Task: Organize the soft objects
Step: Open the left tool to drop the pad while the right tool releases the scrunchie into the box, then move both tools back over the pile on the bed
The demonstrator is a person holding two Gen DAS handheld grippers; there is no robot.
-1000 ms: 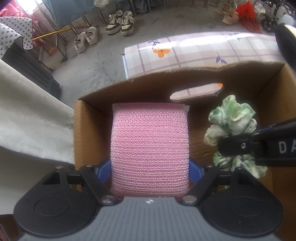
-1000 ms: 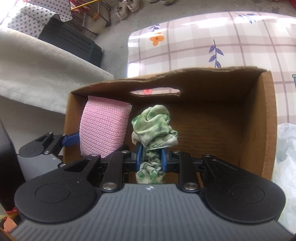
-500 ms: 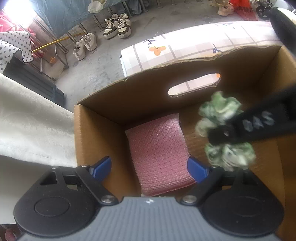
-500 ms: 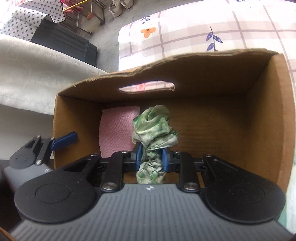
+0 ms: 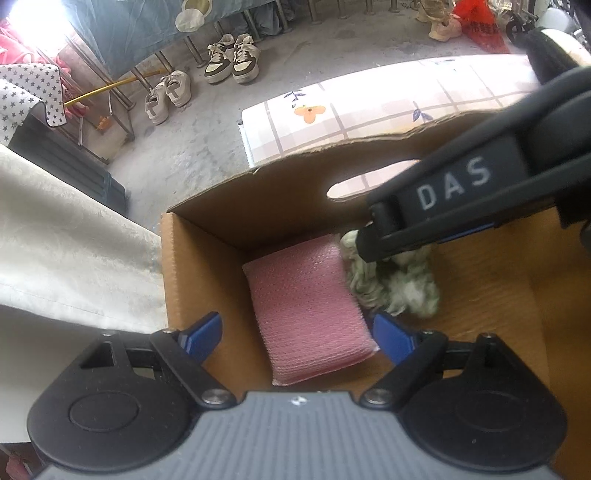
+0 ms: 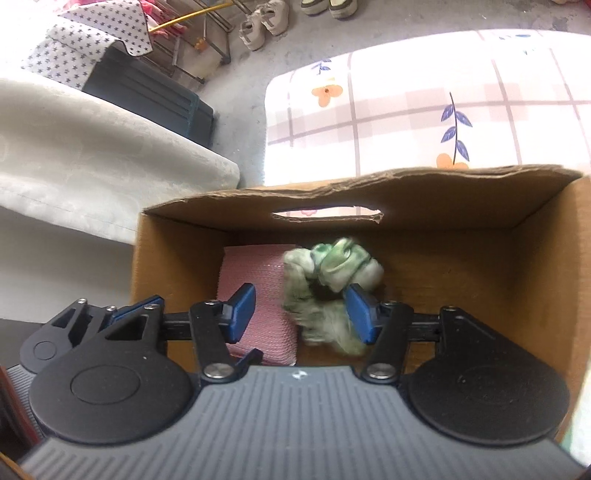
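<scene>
The right gripper point(image 6: 301, 314) jaws are opening; let the green scrunchie point(image 6: 330, 291) drop beside the pink sponge point(image 5: 308, 310) in the cardboard box point(image 6: 535, 280). The left gripper point(image 5: 295, 336) jaws stay wide apart, holding nothing; lift both straight up.

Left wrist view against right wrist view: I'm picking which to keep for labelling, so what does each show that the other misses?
Only the left wrist view shows the right gripper from outside, a black finger marked DAS reaching over the box, plus an orange bag on the floor.

Only the right wrist view shows the right gripper with jaws opening and the blurred green scrunchie between them.

Both show the cardboard box, the pink sponge on its floor, the scrunchie beside it, and the left gripper, open.
</scene>
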